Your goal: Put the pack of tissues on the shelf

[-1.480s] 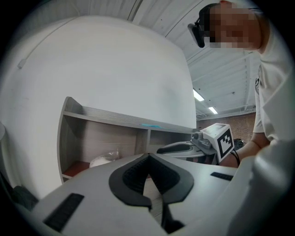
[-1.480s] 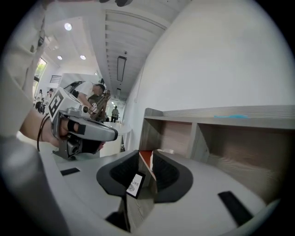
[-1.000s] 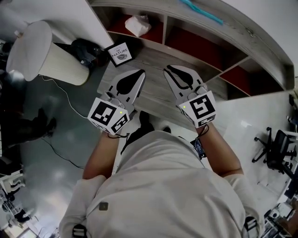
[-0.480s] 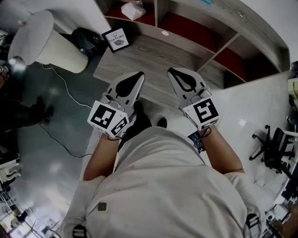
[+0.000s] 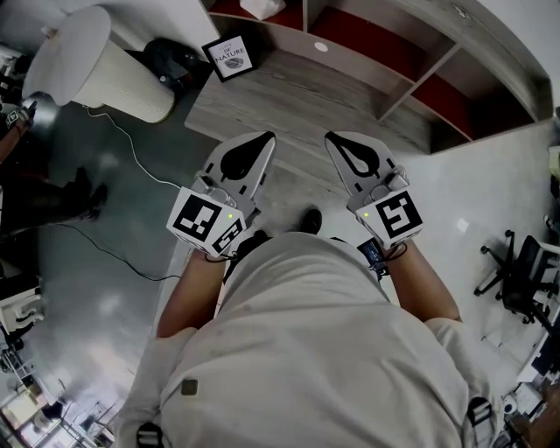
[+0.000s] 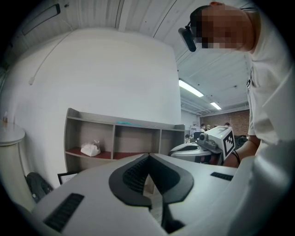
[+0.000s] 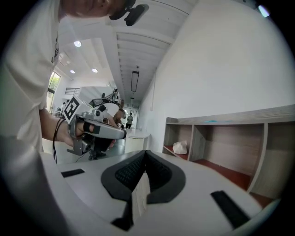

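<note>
Head view: the left gripper [image 5: 265, 138] and the right gripper [image 5: 335, 140] are held side by side in front of the person, each clenched with nothing between its jaws. The pack of tissues [image 6: 91, 149] is seen lying in the leftmost compartment of the shelf [image 6: 120, 124], on its red lining, well apart from both.

Shelf [image 5: 418, 85] matt grey wood grain; floor [image 5: 96, 297] glossy; tissue pack [image 6: 91, 149] crinkled wrap.

Pack of tissues [image 5: 262, 7] partly off-frame
</note>
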Demonstrator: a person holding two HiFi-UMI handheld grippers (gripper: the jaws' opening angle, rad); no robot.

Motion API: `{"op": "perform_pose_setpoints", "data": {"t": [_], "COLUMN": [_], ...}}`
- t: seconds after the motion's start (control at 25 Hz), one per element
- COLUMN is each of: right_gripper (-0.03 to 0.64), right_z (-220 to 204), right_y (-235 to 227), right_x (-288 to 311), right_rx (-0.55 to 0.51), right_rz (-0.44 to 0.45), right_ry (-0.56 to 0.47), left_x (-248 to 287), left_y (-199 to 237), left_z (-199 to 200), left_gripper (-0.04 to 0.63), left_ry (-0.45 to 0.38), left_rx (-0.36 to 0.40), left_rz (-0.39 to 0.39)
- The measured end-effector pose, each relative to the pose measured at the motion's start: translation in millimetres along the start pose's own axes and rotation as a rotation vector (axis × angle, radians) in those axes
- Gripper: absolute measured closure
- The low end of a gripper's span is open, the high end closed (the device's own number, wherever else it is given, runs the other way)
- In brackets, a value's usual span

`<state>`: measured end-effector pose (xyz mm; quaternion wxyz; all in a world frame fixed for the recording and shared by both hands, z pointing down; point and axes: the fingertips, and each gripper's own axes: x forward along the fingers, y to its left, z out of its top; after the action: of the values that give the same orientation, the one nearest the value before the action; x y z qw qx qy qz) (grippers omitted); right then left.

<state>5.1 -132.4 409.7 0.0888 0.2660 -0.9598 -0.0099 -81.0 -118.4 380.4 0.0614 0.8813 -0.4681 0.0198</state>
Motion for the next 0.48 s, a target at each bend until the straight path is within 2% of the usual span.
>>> {"op": "perform_pose_setpoints", "data": {"t": [0.48], "right_gripper": [0.597], "right_z": [14], "right_y": [70], "right_x": [7], "right_rx": [-0.022], "right_rz": [-0.026], "right_ry": [0.012], "left_x": [-66], "left_y": [18], "left_z": [-1], "left_gripper": [0.58], "left_ry": [-0.008], "left_rx": [-0.003], "left_rz": [-0.044]}}
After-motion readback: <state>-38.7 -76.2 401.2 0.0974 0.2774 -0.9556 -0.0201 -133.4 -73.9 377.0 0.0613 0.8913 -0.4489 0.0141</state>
